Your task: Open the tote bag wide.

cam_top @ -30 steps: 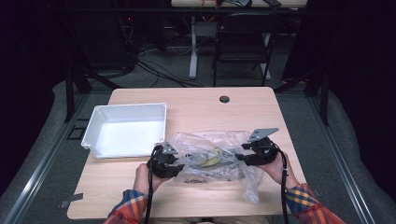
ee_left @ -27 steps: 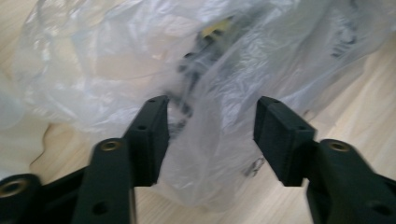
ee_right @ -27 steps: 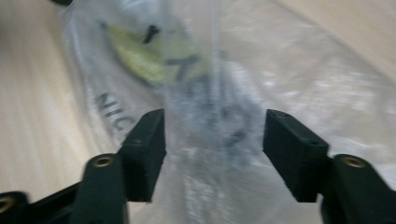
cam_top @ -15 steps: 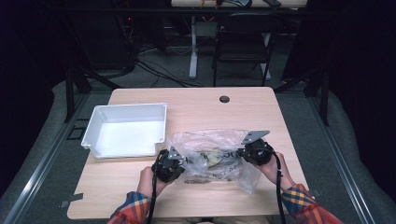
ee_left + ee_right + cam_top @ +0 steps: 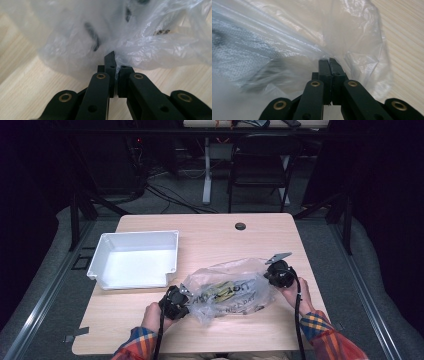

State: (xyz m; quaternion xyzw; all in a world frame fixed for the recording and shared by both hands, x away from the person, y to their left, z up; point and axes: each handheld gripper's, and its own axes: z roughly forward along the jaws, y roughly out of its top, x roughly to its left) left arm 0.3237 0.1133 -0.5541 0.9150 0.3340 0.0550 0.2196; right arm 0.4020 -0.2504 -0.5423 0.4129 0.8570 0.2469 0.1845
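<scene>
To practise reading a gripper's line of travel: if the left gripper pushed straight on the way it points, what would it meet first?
The left gripper, jaws pinched on the clear plastic bag, would press into that bag first. The dark items inside look next, though depth is unclear.

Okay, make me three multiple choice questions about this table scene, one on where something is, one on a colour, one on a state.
1. Where does the tray sit relative to the plastic bag?
A. Left of it, farther back
B. Under it
C. Right of it

2. What colour is the tray?
A. Blue
B. White
C. Red

3. How do both hand-held grippers stand?
A. Open above the bag
B. Resting inside the tray
C. Shut on the bag

Answers: 1 A, high view shows it; 2 B, plainly white; 3 C, the left hand-held gripper and right hand-held gripper pinch film.
</scene>
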